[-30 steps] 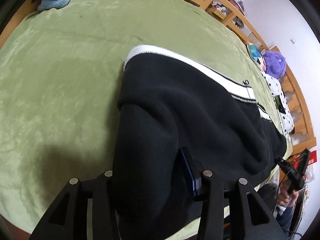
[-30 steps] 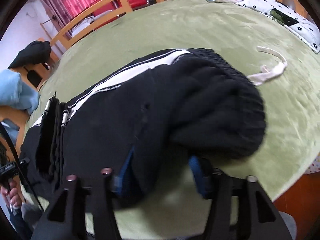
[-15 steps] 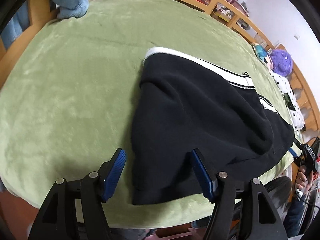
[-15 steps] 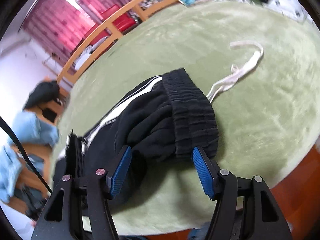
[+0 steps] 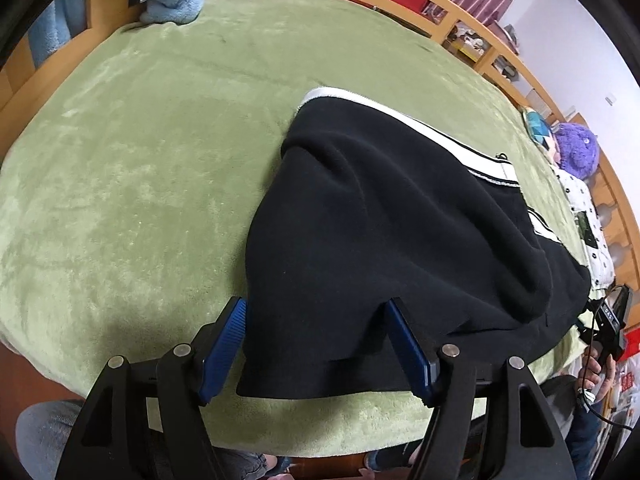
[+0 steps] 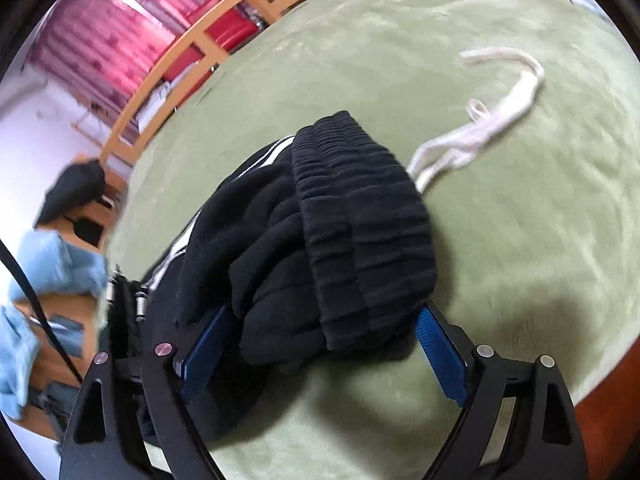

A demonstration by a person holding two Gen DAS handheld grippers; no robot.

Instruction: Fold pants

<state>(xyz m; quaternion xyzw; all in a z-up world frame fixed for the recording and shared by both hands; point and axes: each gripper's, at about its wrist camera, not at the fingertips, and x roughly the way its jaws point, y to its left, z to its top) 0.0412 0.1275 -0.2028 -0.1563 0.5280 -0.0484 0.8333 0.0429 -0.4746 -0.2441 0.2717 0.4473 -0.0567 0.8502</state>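
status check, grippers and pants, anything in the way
Left gripper and right gripper both opening, straddling cloth. Pants folded on green blanket. White cord lies beside waistband.

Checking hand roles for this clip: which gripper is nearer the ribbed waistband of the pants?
Right. The right gripper, jaws opening, straddles the ribbed waistband of the black pants. The left gripper, also opening, straddles the plain opposite end, no waistband in its view.
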